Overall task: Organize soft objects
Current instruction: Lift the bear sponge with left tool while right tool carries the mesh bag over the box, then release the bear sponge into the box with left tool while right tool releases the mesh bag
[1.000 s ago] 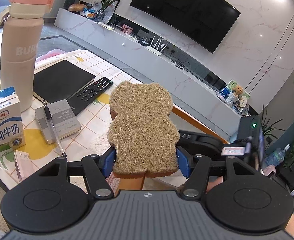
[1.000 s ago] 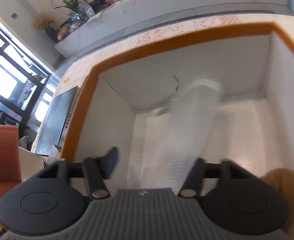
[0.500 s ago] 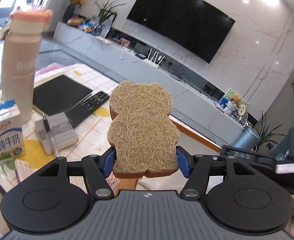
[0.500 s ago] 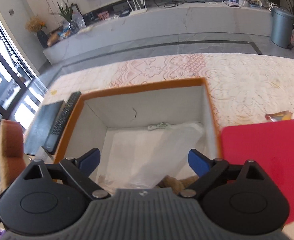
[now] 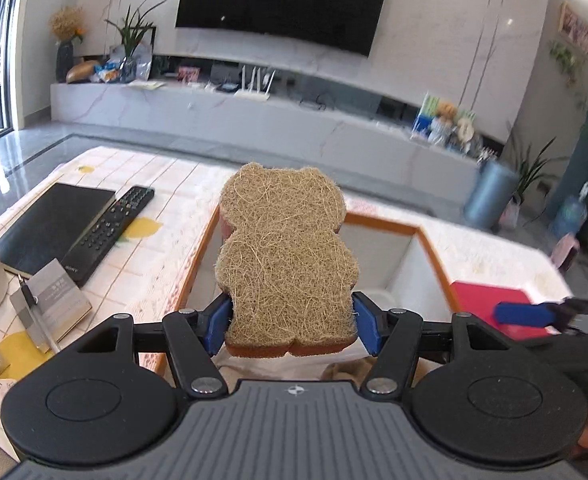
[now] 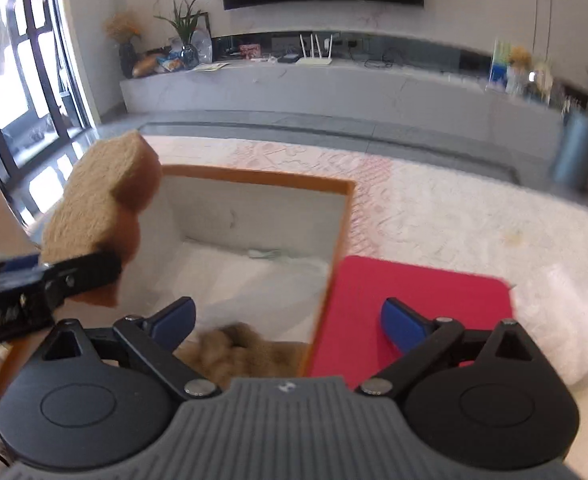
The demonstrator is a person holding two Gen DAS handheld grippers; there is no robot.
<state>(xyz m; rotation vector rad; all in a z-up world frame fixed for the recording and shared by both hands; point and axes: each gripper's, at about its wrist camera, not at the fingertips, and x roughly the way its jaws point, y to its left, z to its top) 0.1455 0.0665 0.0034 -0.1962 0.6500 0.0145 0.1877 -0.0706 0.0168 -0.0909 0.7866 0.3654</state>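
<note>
- My left gripper (image 5: 290,322) is clamped on the bear-shaped scouring sponge (image 5: 286,256): both blue pads press the sponge's lower flanks, fibrous loofah face toward the camera, orange-brown foam backing showing along the bottom edge.
- The sponge's long axis runs straight out from the jaws, feet at the pads and ears farthest away, so it stands up like a flag in front of the camera.
- The orange-rimmed storage box (image 5: 430,240) lies directly ahead of and below the sponge. In the left wrist view the sponge covers the box's near-left corner; in the right wrist view it hangs above the box's left rim, not yet inside.
- My right gripper (image 6: 288,318) is empty. Its jaws have just been opening and now stand wide with nothing between them, straddling the box's right wall and the red mat (image 6: 410,312) beside it.
- Inside the box, a white mesh pouch (image 6: 254,276) lies on the floor and a brown fuzzy item (image 6: 238,346) sits at the near edge; what the latter is I cannot tell.
- Judgement: the left hand is the nearer and the only loaded one. The coming move calls for carrying the sponge forward and down past the rim before release.
- Risk, as I judge it: released too far left, the sponge could catch the rim and fall onto the tablecloth (image 5: 166,240).
</note>
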